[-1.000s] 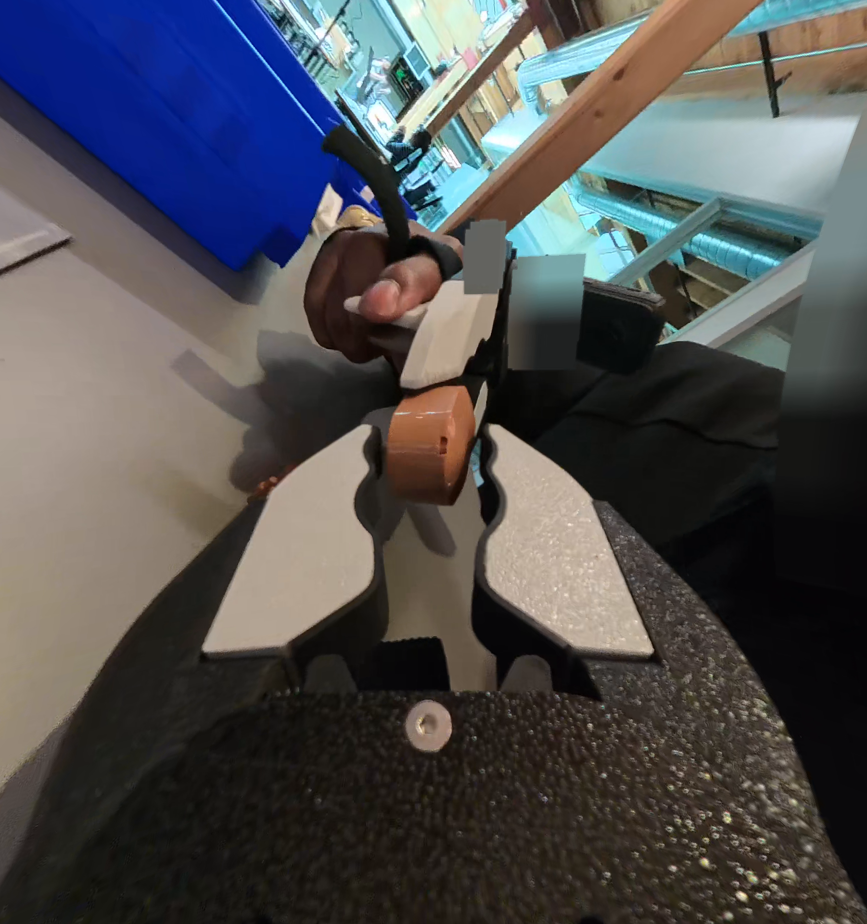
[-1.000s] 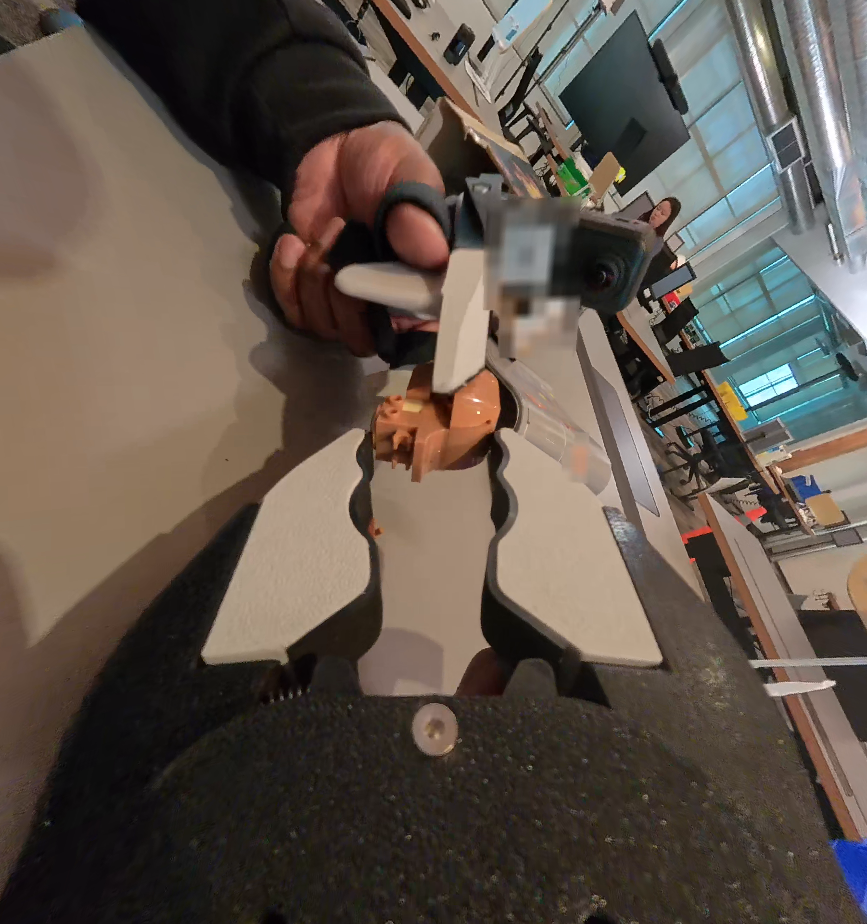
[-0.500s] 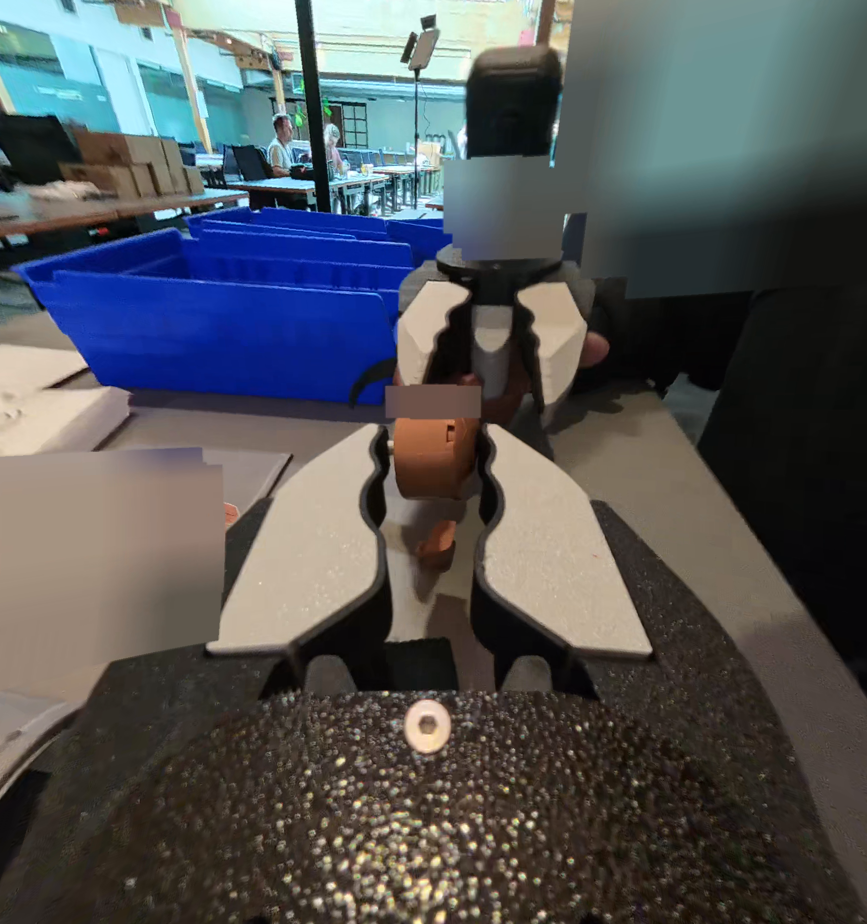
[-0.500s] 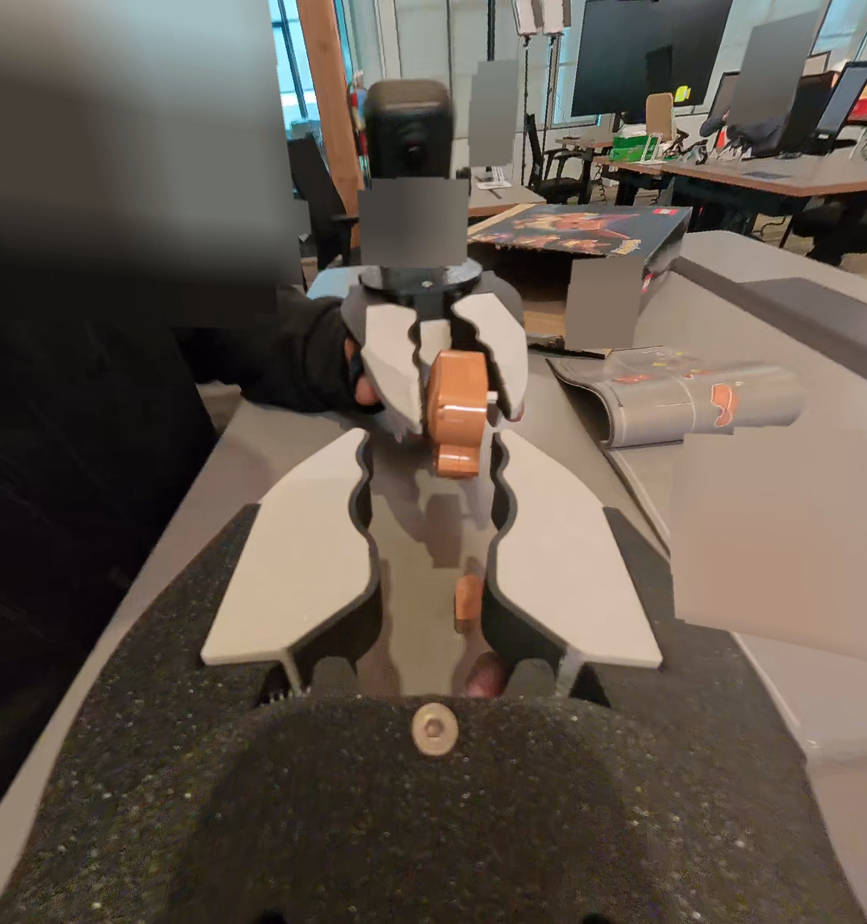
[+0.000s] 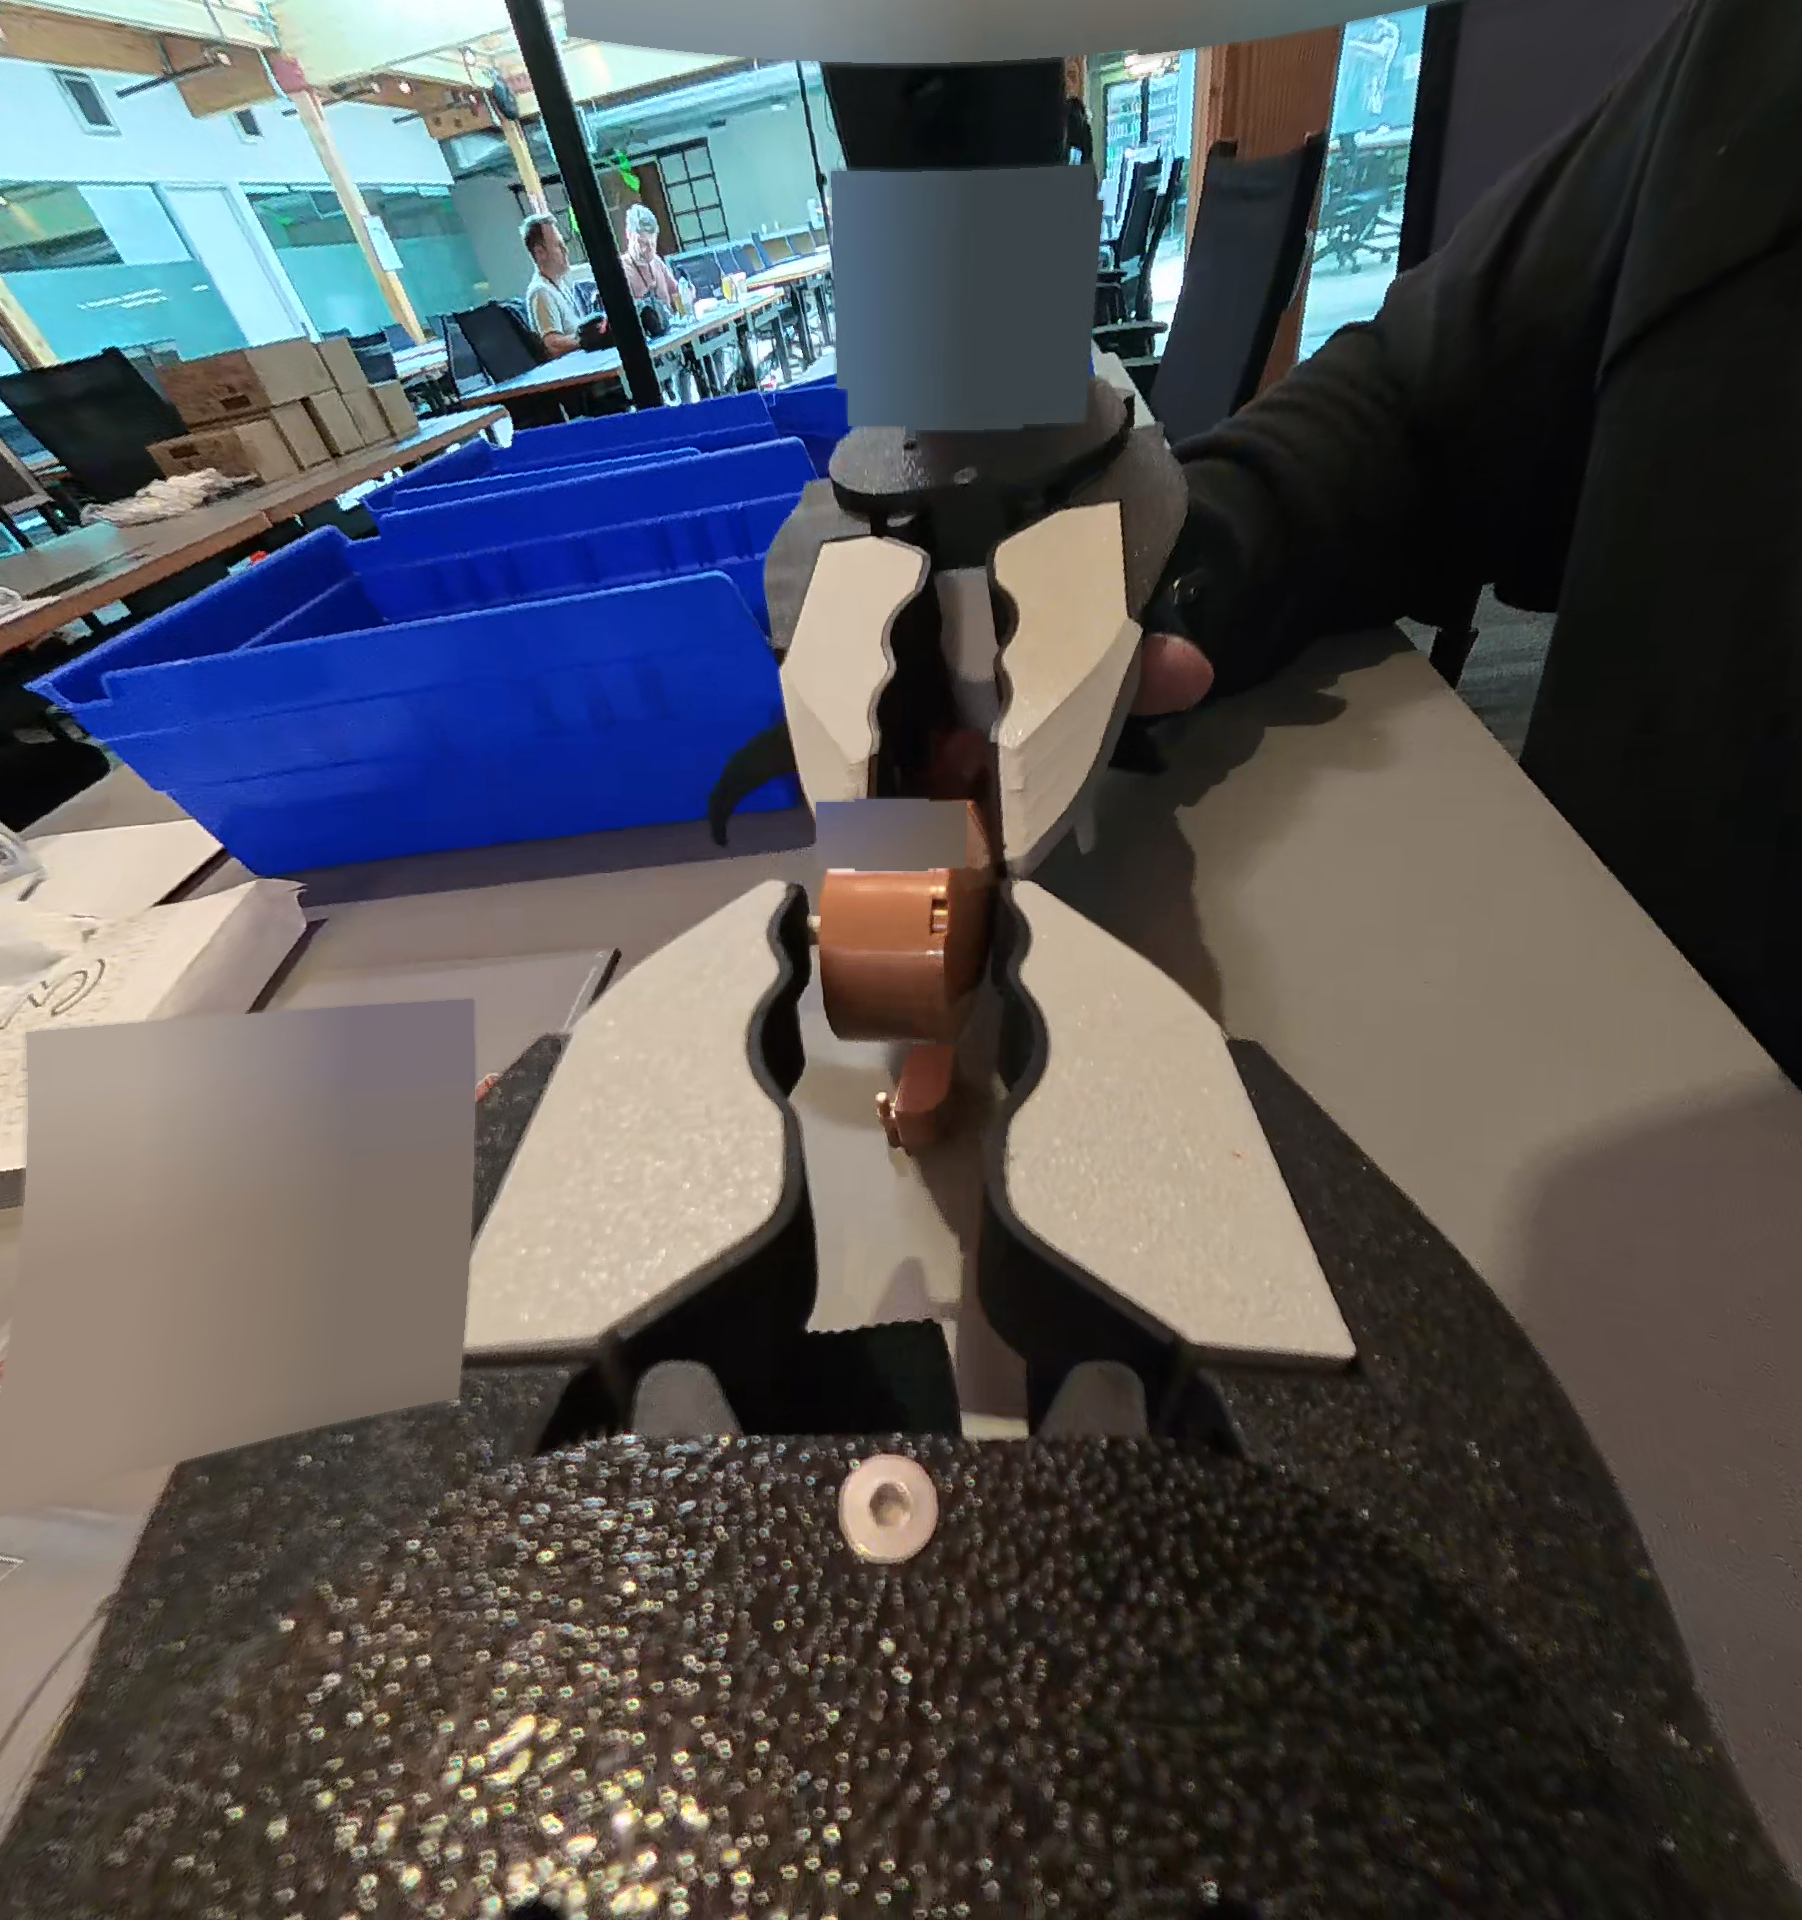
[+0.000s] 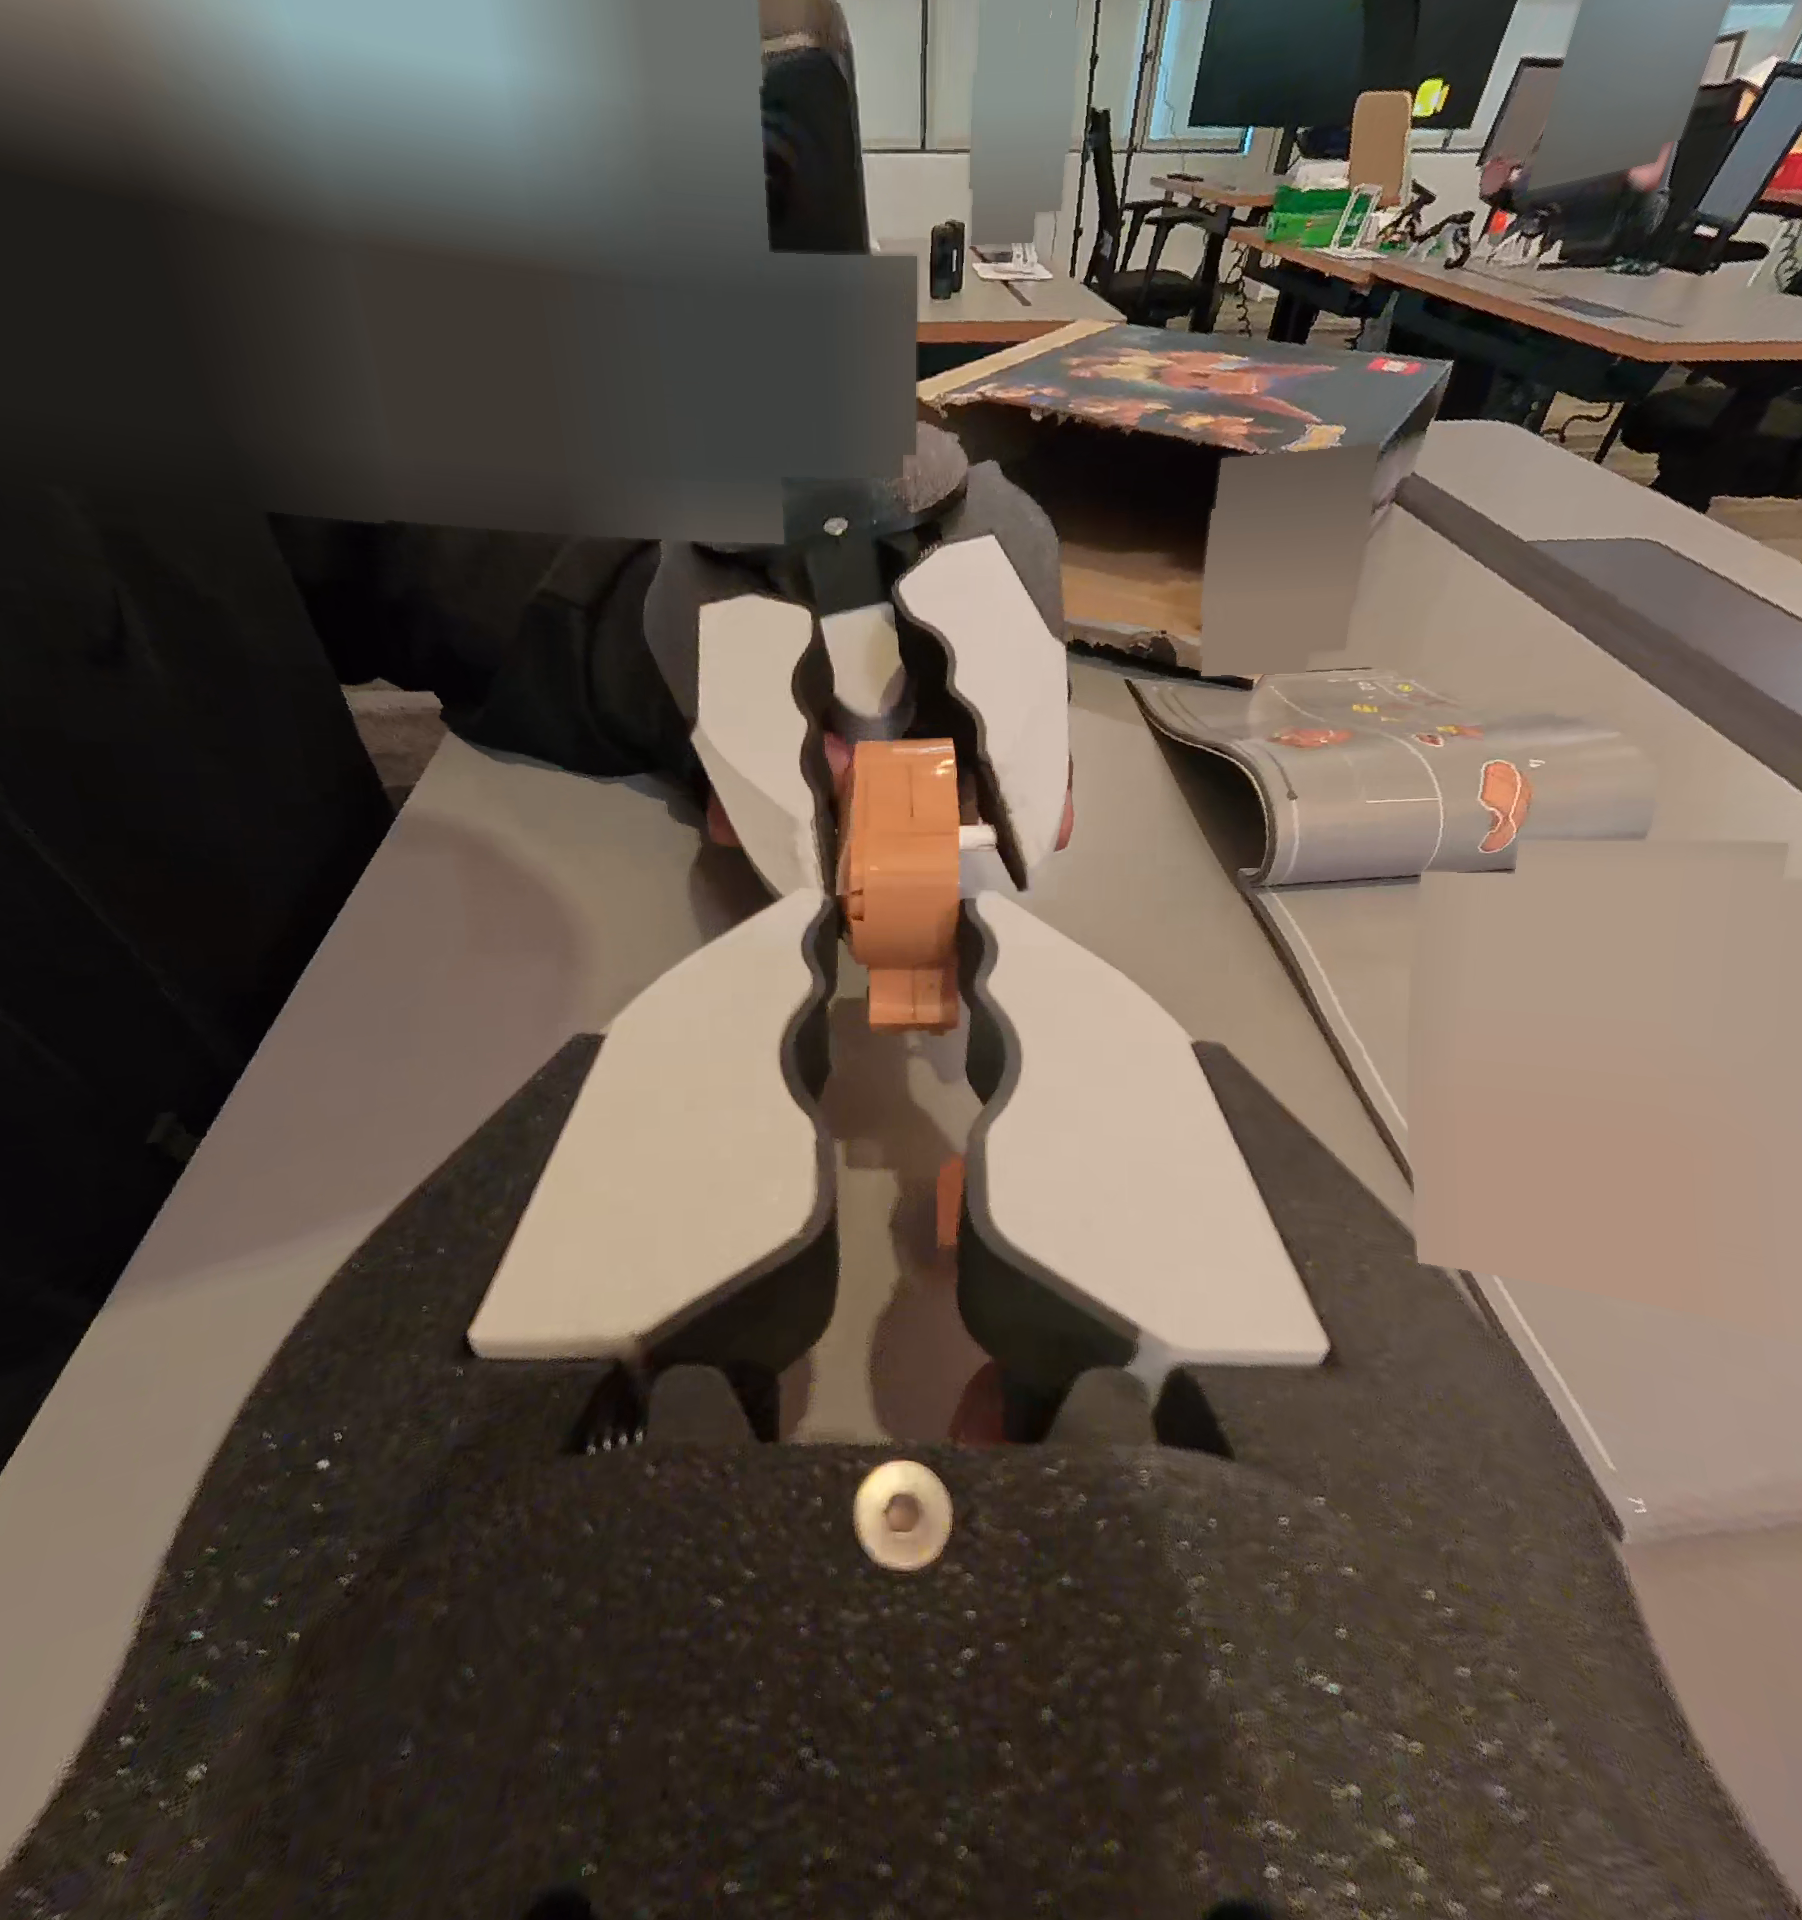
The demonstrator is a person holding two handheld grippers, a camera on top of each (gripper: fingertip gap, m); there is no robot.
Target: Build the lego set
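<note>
A brown brick assembly point(image 5: 886, 966) with a small white pin on one side hangs above the grey table point(image 5: 1396, 987), between my two grippers, which face each other. My left gripper point(image 5: 897, 935) is shut on it: one pad bears on the pin side, the other on the flat side. My right gripper point(image 6: 902, 914) is shut on the same assembly point(image 6: 902, 873) from the opposite end. The right gripper also shows in the left wrist view point(image 5: 938, 810). The left gripper shows in the right wrist view point(image 6: 902, 831). A gloved hand point(image 5: 1177, 665) holds the right gripper.
Blue bins point(image 5: 440, 707) stand at the back left, with papers point(image 5: 97, 987) in front of them. An open cardboard box point(image 6: 1188, 436) and a curled booklet point(image 6: 1396, 790) lie to the right. A small brown piece point(image 6: 947, 1195) lies on the table under the right gripper. The tips of both grippers are at nearly the same place.
Both grippers turned from tilted to level and came closer, facing each other. The right jaws, wide open before, have closed onto the brown assembly. The left kept its hold throughout.
</note>
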